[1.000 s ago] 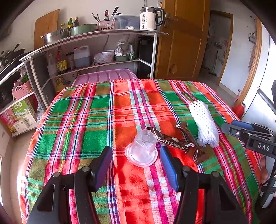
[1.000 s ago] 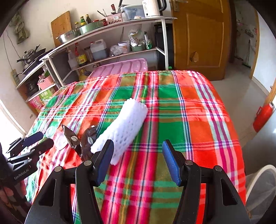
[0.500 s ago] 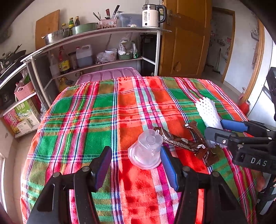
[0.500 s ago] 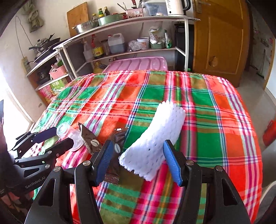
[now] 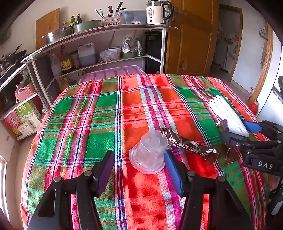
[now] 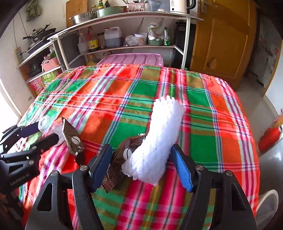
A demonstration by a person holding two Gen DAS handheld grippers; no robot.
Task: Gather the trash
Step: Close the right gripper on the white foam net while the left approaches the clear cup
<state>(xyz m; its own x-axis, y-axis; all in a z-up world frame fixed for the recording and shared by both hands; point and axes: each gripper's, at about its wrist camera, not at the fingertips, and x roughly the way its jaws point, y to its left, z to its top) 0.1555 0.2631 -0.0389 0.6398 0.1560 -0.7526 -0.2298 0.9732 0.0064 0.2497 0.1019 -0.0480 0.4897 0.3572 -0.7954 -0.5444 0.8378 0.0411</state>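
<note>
Foam net: a white foam fruit net is seen lying on the plaid tablecloth, its near end set between the pads of the right gripper; in the left wrist view the net is placed at 3 o'clock, near the table's right edge.
Right gripper: its jaws are caught opening, wide of the net on both sides; no pad is seen pressing on it, and nothing is held.
Coffee wrappers: one brown wrapper is shown tucked partly under the net, just beside the right gripper's left pad; a second brown wrapper is stood up on edge at 9 o'clock of the net. In the left wrist view the long wrapper is laid just beside the cup, toward 3 o'clock.
Plastic cup: a clear cup is pictured upside down and tilted on the cloth, at 12 o'clock of the left gripper, between its fingertips.
Left gripper: held partly open, its right pad just beside or touching the cup's wall, which of the two cannot be told; the left pad is kept apart from it, and the cup is not gripped.
Backdrop: a metal shelf rack loaded with bottles and pans is framed at 12 o'clock, with a white kettle on top and a wooden door at 1 o'clock.
</note>
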